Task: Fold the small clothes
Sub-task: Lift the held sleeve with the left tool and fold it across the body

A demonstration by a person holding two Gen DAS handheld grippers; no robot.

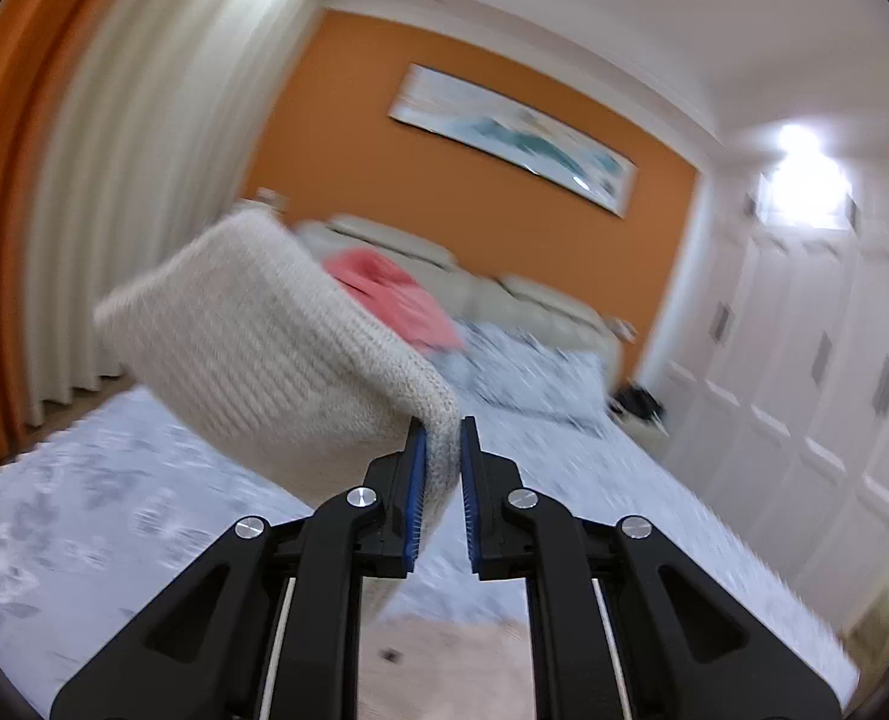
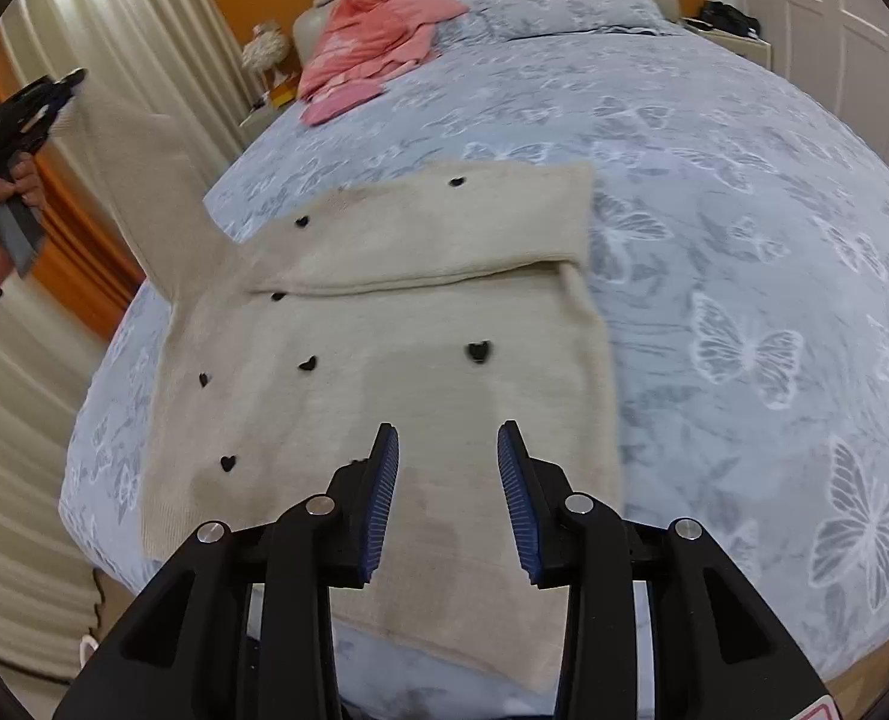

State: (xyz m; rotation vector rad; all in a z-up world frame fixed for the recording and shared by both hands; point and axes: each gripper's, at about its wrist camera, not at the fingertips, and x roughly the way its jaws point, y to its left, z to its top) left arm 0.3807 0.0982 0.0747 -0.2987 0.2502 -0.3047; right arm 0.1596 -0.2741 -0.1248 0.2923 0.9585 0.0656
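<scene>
L tongs [image 1: 442, 450] clamp the sleeve [image 1: 276, 348] cuff, lifted high at far left, prob. to swing it across the body for the next fold. R tongs [image 2: 448, 468] gape wide, empty, over the near hem of the cardigan [image 2: 384, 372]; it lies flat on the bed [image 2: 744, 210], right side already folded in.

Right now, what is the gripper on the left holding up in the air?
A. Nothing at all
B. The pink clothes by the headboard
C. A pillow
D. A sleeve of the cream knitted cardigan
D: the left gripper is shut on a sleeve of the cream cardigan, lifted off the bed, while the right gripper hangs open above the cardigan's body.
</scene>
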